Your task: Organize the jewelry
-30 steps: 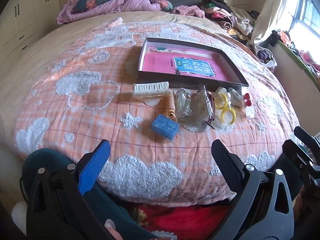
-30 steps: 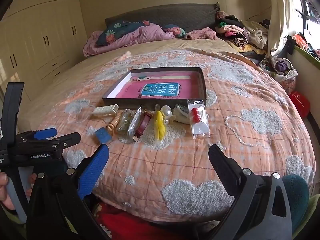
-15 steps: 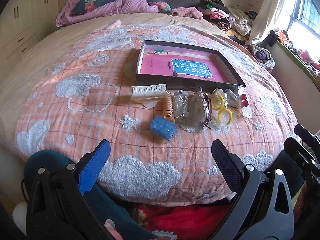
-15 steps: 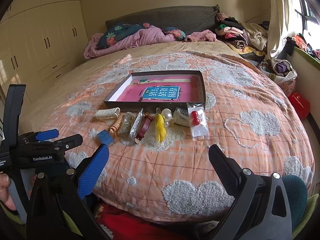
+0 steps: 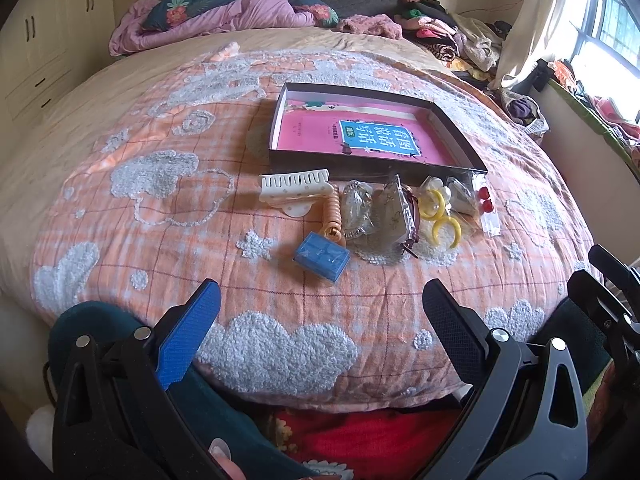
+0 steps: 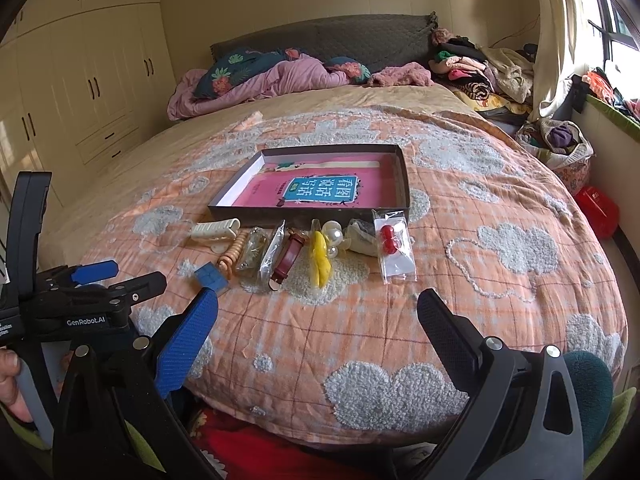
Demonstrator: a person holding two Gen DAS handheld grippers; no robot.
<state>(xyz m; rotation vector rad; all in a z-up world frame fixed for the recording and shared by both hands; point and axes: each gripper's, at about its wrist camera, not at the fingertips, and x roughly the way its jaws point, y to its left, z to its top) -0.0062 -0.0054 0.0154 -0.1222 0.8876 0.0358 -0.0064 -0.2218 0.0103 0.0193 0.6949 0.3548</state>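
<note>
A dark shallow tray (image 5: 456, 130) (image 6: 404, 176) with a pink book inside lies on the bed. In front of it runs a row of accessories: a white hair claw (image 5: 294, 188) (image 6: 214, 229), an orange coil tie (image 5: 333, 214), clear bagged pieces (image 5: 390, 210), a maroon strap (image 6: 289, 258), yellow rings (image 5: 440, 216) (image 6: 320, 264), pearls (image 6: 334, 234), a bag with red beads (image 5: 485, 200) (image 6: 390, 240) and a small blue box (image 5: 321, 255) (image 6: 211, 276). My left gripper (image 5: 320, 312) and right gripper (image 6: 318, 316) hover open at the bed's near edge, both holding nothing.
An orange checked quilt (image 5: 160, 216) with fluffy cloud patches covers the bed. Crumpled purple bedding (image 6: 256, 80) and piled clothes (image 6: 480, 68) lie at the headboard. Wardrobes (image 6: 80, 80) stand to the left, a window and a bag of clothes (image 6: 560, 144) to the right.
Both views have shifted slightly, with the tray and the row of items sitting a bit lower in the frames. Nothing on the bed has moved and both grippers stay open.
</note>
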